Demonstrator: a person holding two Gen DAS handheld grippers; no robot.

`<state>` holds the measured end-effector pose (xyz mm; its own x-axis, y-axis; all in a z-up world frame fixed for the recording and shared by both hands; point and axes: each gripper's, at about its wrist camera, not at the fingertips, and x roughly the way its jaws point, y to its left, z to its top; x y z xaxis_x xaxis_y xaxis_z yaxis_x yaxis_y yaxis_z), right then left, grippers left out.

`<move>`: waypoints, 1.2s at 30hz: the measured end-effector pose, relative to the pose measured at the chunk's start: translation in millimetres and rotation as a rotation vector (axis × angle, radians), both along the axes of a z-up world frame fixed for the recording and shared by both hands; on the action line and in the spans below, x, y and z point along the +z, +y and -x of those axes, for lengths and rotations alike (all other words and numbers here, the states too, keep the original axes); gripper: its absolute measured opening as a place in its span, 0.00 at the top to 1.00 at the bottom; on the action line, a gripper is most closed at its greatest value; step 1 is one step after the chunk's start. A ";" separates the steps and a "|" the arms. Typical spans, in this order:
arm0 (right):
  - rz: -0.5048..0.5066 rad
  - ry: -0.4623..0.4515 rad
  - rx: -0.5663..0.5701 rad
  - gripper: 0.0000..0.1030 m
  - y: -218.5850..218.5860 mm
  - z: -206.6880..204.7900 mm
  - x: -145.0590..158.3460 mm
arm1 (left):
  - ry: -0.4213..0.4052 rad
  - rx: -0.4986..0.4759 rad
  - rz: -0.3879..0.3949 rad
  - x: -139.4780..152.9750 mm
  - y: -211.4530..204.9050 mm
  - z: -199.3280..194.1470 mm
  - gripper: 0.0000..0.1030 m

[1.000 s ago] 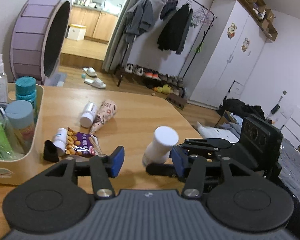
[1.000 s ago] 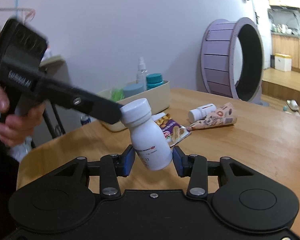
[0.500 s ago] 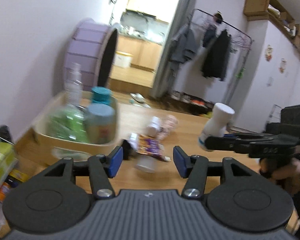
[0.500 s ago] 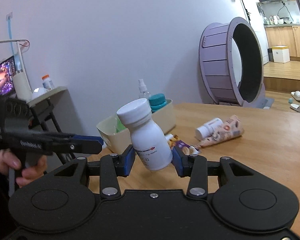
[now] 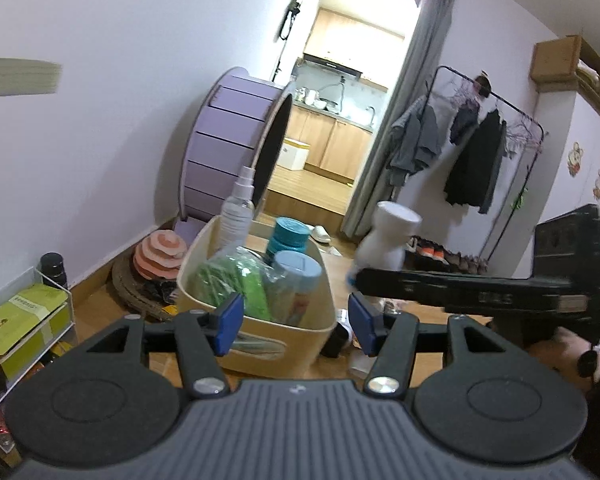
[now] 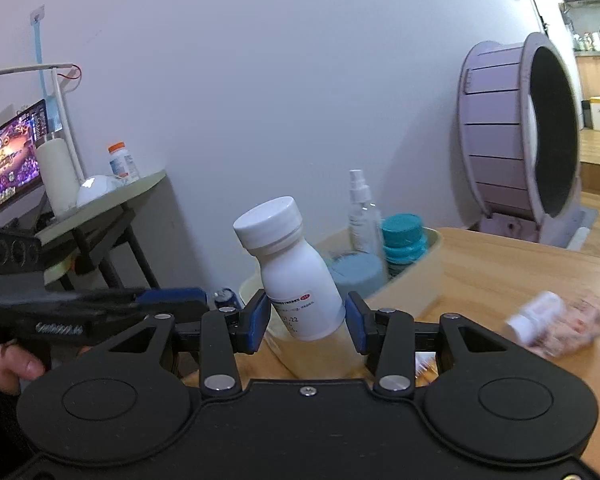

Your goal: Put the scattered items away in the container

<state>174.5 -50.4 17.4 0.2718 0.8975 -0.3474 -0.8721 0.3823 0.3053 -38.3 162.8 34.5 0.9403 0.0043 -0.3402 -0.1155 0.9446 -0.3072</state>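
Observation:
A white pill bottle with a white cap is tilted left between the blue pads of my right gripper, which is shut on it. Just beyond it stands the beige tub, holding a spray bottle, teal-capped jars and a green packet. In the left wrist view my left gripper faces the tub's near wall, open, with nothing between its fingers. The right gripper comes in from the right there, carrying the white bottle. A small white bottle and a patterned pouch lie on the wooden table.
A purple wheel stands on the floor past the table. A side stand with a laptop and a bottle is by the wall on the left. A wire rack with boxes sits low beside the table. A clothes rack is far behind.
My left gripper has swung left, from the scattered items to face the tub. My right gripper has carried the white bottle up and closer to the tub.

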 end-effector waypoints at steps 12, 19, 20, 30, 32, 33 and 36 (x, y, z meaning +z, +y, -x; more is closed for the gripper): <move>-0.013 0.046 -0.050 0.40 11.7 -10.5 -14.7 | 0.006 0.011 0.013 2.4 4.9 -0.1 0.45; -0.015 0.014 -0.130 0.28 -28.0 -5.6 -3.5 | 0.032 -0.044 -0.006 -3.3 -9.3 -7.0 0.45; -0.007 0.009 -0.149 0.25 -36.7 -4.9 -2.9 | 0.033 -0.055 -0.007 -3.6 -12.4 -8.2 0.45; 0.162 -0.024 -0.256 0.24 -78.9 -3.7 -22.6 | 0.050 -0.134 -0.057 -11.0 -39.4 -19.3 0.44; 0.180 -0.014 -0.233 0.24 -72.2 -3.1 -28.7 | 0.055 -0.137 -0.068 -12.8 -41.7 -20.8 0.44; 0.189 -0.010 -0.220 0.24 -68.5 -2.5 -31.6 | 0.058 -0.135 -0.069 -13.6 -41.5 -21.6 0.44; 0.226 -0.015 -0.147 0.24 -49.3 2.4 -38.3 | 0.061 -0.132 -0.062 -14.6 -40.7 -23.1 0.44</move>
